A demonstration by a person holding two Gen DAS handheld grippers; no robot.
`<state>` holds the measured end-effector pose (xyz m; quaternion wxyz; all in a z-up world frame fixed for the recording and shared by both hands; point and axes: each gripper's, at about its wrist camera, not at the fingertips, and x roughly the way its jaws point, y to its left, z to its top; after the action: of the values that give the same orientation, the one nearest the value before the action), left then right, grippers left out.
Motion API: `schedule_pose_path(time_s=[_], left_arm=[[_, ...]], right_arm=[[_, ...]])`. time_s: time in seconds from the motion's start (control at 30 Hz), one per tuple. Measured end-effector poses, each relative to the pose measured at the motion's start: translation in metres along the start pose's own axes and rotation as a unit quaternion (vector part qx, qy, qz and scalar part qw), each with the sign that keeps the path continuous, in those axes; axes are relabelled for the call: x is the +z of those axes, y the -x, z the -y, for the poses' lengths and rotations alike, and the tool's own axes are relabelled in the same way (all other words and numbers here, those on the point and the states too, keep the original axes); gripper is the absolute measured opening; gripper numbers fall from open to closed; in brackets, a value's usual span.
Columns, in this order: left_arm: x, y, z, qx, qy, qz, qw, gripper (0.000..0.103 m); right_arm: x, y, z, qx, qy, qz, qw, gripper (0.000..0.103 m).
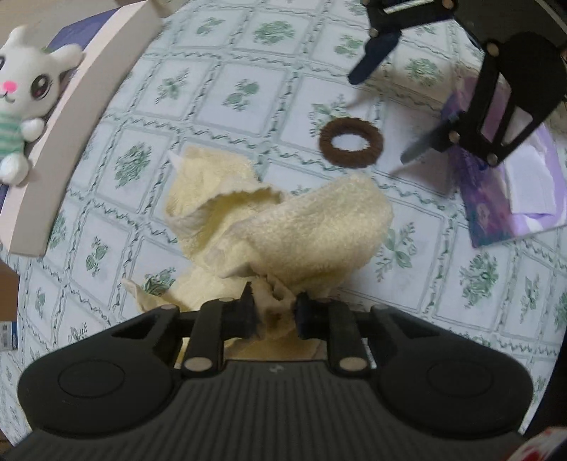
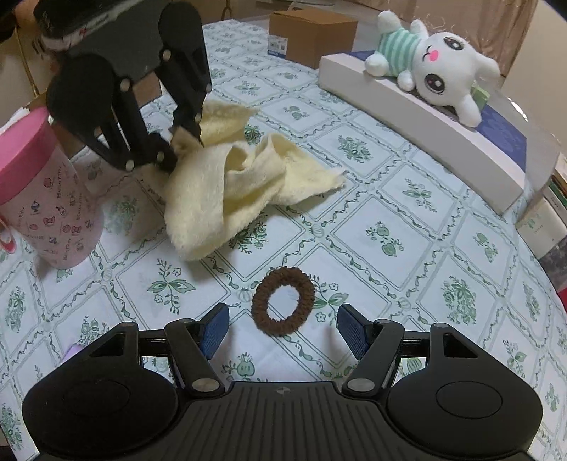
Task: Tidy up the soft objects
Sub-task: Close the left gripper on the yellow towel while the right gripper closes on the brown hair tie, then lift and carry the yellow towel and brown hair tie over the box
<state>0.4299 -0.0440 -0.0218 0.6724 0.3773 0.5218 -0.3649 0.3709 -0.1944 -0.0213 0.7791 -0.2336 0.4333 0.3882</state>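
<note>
A crumpled cream towel (image 1: 301,230) lies on the floral tablecloth (image 1: 219,88). My left gripper (image 1: 274,312) is shut on a bunched fold at its near edge; in the right wrist view the same gripper (image 2: 180,145) pinches the towel (image 2: 212,184) from above. A brown fuzzy hair ring (image 2: 260,305) lies flat just ahead of my right gripper (image 2: 283,331), whose blue pads (image 2: 214,331) stand wide apart, open and holding nothing. In the left wrist view that gripper (image 1: 379,118) hovers just beside the ring (image 1: 325,143). A white plush bunny (image 2: 436,67) lies in a white box (image 2: 407,106).
A pink patterned cylinder box (image 2: 46,198) stands left of the towel. Behind the table's far edge sits a cardboard box (image 2: 312,32). A purple packet with paper (image 1: 496,198) lies beyond the ring. The white box (image 1: 71,124) with the bunny (image 1: 21,92) borders the cloth.
</note>
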Motion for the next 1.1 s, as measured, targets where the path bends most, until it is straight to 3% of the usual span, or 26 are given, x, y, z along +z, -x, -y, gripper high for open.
schedule_pose_path(time_s=[0.07, 0.2, 0.23, 0.3, 0.43, 0.5, 0.57, 0.63, 0.73, 0.87, 1.1], left_arm=[[-0.002, -0.004, -0.002, 0.007, 0.004, 0.0, 1.0, 0.027], [-0.009, -0.005, -0.004, 0.029, 0.005, 0.009, 0.9995, 0.066], [-0.009, -0.011, -0.007, 0.033, 0.006, 0.01, 0.9994, 0.072], [-0.009, -0.017, -0.011, 0.032, 0.011, 0.006, 0.9994, 0.073], [-0.009, -0.028, -0.017, 0.023, 0.022, -0.001, 0.9995, 0.076], [-0.008, -0.032, -0.021, 0.011, 0.035, -0.004, 0.9993, 0.073], [-0.008, -0.034, -0.024, -0.008, 0.046, -0.007, 0.9989, 0.063], [-0.007, -0.032, -0.025, -0.028, 0.051, -0.009, 0.9983, 0.039], [-0.004, -0.029, -0.019, -0.027, 0.044, -0.013, 0.9986, 0.026], [-0.003, -0.018, -0.02, -0.016, 0.056, -0.001, 0.9983, 0.021], [0.002, 0.035, -0.024, 0.022, 0.098, 0.053, 0.9936, 0.02]], right_arm=[[0.002, -0.006, 0.002, 0.003, -0.001, -0.004, 1.0, 0.068], [0.005, -0.018, 0.004, 0.01, -0.001, -0.013, 1.0, 0.068], [0.005, -0.021, 0.004, 0.01, 0.001, -0.016, 1.0, 0.068], [0.004, -0.025, 0.005, 0.01, 0.002, -0.02, 1.0, 0.067], [0.003, -0.03, 0.006, 0.012, -0.002, -0.025, 1.0, 0.043], [0.002, -0.031, 0.008, 0.011, -0.003, -0.025, 1.0, 0.037], [0.002, -0.032, 0.009, 0.01, -0.005, -0.025, 1.0, 0.029], [0.002, -0.031, 0.009, 0.007, -0.006, -0.022, 1.0, 0.018], [0.003, -0.03, 0.009, 0.0, -0.006, -0.019, 1.0, 0.016], [0.005, -0.02, 0.008, -0.021, -0.01, -0.003, 1.0, 0.016], [0.012, 0.016, 0.003, -0.06, -0.028, 0.029, 0.997, 0.016]])
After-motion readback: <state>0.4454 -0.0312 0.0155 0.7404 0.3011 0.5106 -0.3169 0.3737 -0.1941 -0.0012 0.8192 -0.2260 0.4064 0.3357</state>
